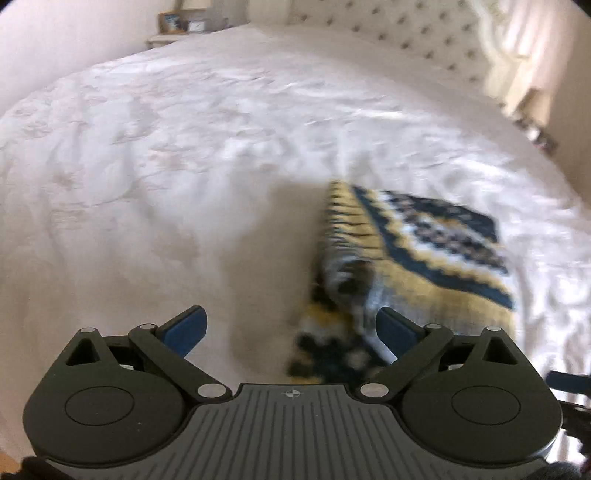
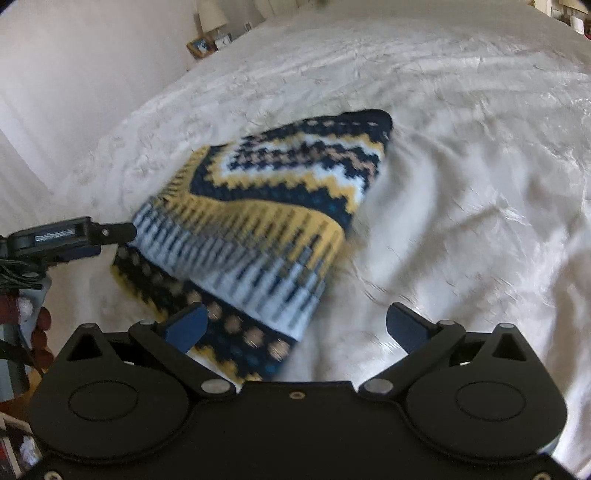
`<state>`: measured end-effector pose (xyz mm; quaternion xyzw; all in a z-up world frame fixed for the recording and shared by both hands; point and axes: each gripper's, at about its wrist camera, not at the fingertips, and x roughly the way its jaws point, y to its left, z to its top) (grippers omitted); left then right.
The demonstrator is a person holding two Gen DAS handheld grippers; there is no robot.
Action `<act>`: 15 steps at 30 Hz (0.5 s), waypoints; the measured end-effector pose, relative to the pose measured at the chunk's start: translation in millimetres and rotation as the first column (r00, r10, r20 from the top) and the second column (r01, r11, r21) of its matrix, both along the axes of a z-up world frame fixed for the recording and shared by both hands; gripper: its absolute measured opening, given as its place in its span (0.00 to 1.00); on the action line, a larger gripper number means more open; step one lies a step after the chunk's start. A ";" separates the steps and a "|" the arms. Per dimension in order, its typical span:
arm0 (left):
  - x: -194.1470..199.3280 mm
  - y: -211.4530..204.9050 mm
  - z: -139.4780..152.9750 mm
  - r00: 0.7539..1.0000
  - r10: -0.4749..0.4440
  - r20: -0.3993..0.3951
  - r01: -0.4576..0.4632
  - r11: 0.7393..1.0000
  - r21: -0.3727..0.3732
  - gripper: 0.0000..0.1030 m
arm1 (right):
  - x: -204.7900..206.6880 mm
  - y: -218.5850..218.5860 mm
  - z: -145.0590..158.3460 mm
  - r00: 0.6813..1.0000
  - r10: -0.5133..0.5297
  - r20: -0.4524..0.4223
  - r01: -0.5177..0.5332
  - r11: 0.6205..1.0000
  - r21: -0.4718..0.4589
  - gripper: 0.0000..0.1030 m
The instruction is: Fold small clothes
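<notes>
A small knitted garment [image 1: 413,258] in navy, yellow and white zigzag pattern lies bunched on the white bedspread [image 1: 166,166]. In the left wrist view it sits ahead and to the right, its near edge reaching behind the right fingertip. My left gripper [image 1: 291,328] is open, nothing between its blue pads. In the right wrist view the knitted garment [image 2: 266,221] lies ahead and left, its near end passing by the left fingertip. My right gripper [image 2: 295,325] is open and empty. The left gripper [image 2: 74,236] shows at the left edge, touching or beside the knit's left side.
White quilted bedspread [image 2: 461,184] fills both views. A tufted headboard [image 1: 417,40] stands at the back right. A bedside table with a picture frame [image 1: 171,22] and a lamp [image 2: 212,16] is at the far side. A person's hand [image 2: 40,332] shows at lower left.
</notes>
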<state>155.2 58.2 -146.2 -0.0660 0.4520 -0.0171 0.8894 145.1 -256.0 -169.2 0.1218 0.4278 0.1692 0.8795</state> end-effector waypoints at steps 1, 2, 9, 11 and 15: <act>4.8 2.3 -1.7 1.000 -0.007 -0.001 0.007 1.000 0.017 0.96 | 2.7 4.7 -0.5 1.000 0.005 -0.002 -0.005 1.000 -0.001 1.00; 9.7 2.7 -2.0 1.000 -0.018 0.005 0.018 0.999 0.037 0.96 | 5.0 9.8 -0.8 1.000 0.011 -0.003 -0.011 1.000 -0.006 1.00; 12.4 -18.6 26.9 0.976 -0.149 0.161 0.135 0.986 0.098 0.96 | 11.7 23.5 -2.7 1.000 -0.014 -0.019 0.014 1.000 -0.003 1.00; 16.1 -27.6 21.9 0.972 -0.195 0.135 0.181 0.977 0.110 0.96 | 12.1 24.3 -4.7 0.999 -0.012 -0.030 0.012 1.000 -0.001 1.00; 33.1 -38.6 -5.2 0.979 -0.205 0.009 0.194 0.939 0.284 0.97 | 15.4 25.4 -7.3 0.999 0.008 -0.038 -0.008 1.000 -0.008 1.00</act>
